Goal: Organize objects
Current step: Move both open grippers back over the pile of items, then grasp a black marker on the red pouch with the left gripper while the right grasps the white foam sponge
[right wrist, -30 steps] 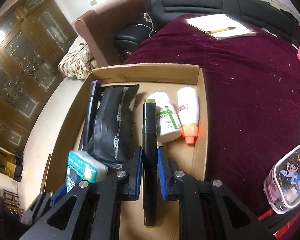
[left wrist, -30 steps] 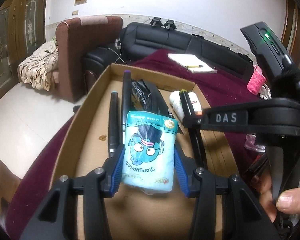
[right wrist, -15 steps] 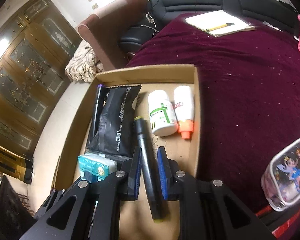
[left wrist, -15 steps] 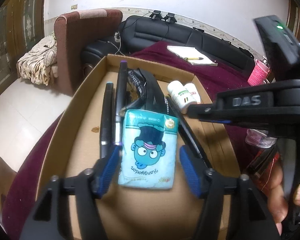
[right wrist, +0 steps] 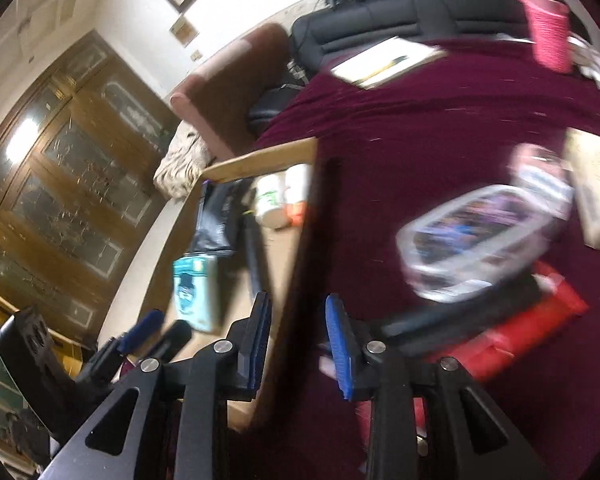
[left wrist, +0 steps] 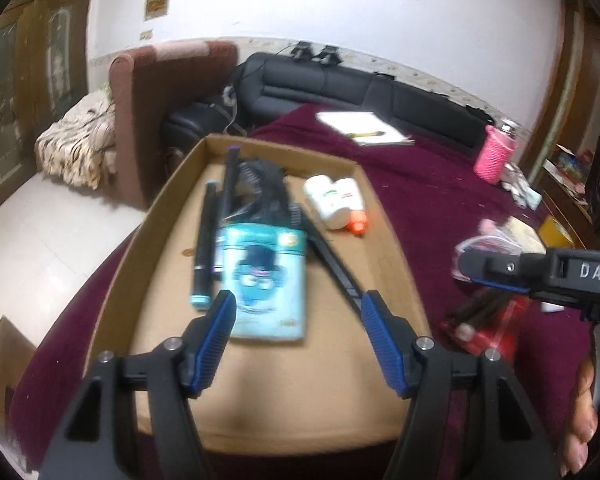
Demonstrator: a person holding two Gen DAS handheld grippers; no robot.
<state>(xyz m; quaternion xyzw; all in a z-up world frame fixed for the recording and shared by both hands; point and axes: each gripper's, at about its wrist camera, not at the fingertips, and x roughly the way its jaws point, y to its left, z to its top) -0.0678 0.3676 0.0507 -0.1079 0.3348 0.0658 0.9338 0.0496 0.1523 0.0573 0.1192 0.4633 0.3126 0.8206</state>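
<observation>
A cardboard box [left wrist: 384, 216] on the maroon cloth holds a blue tissue pack [left wrist: 266, 284], two dark markers [left wrist: 204, 240], a black pouch [left wrist: 260, 188], another black marker [left wrist: 334, 264] and two white bottles [left wrist: 332, 200]. My left gripper [left wrist: 296, 320] is open and empty, just short of the tissue pack. My right gripper [right wrist: 296, 332] is open and empty above the box's right wall [right wrist: 300, 240]. The tissue pack [right wrist: 192, 284] and black marker [right wrist: 254, 256] lie in the box to its left.
Right of the box lie a clear printed case [right wrist: 476, 240], a red pack [right wrist: 532, 320] with dark pens, a notepad [left wrist: 364, 128] and a pink cup [left wrist: 492, 156]. A sofa and an armchair stand behind the table.
My left gripper opened, let go of the tissue pack and drew back. My right gripper opened, left the black marker in the box and swung right toward the box's edge.
</observation>
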